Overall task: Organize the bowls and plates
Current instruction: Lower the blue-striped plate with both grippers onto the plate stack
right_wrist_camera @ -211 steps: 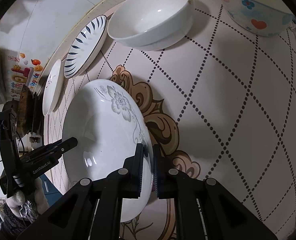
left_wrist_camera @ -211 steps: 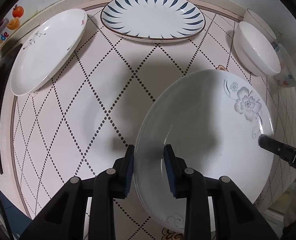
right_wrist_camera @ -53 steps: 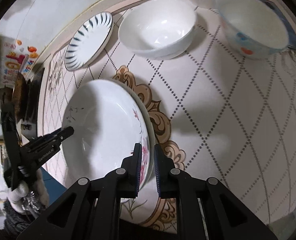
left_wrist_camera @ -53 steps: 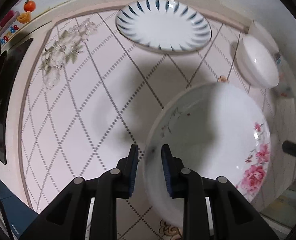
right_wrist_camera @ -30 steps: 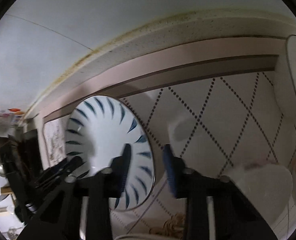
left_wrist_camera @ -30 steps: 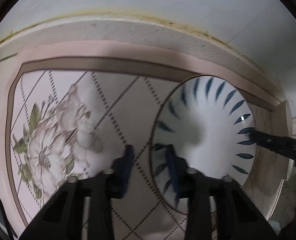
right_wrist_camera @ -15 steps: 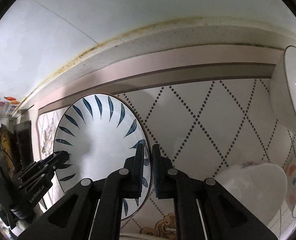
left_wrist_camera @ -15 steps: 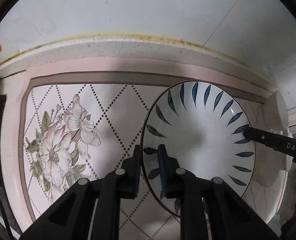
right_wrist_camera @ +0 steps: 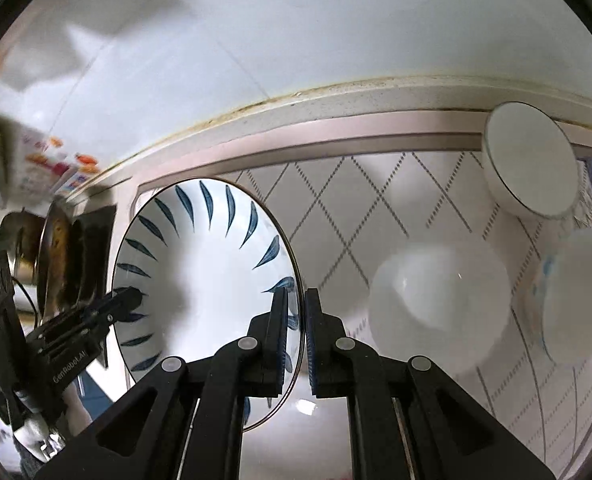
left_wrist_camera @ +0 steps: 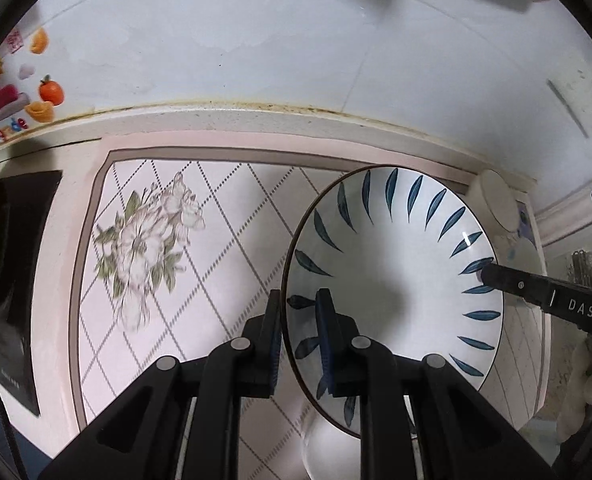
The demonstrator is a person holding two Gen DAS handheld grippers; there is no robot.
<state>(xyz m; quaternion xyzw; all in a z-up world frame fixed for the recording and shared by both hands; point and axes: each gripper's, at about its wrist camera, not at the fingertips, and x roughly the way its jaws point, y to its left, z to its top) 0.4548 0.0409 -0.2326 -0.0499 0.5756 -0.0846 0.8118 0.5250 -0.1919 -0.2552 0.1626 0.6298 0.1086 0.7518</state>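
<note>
Plate [left_wrist_camera: 395, 280], white, blue leaf-stroke rim

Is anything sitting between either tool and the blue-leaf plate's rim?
Nothing visible. The left tool is clamped on one edge of the blue-leaf plate and the right tool on the opposite edge, pads directly on the rim, nothing wedged between.

The blue-leaf plate [left_wrist_camera: 395, 280], which a second ago lay flat on the desk [left_wrist_camera: 232, 264] at its twelve o'clock edge, is now lifted clear, pinched at nine and three o'clock by both pairs of fingers [left_wrist_camera: 325, 332], which closed.
</note>
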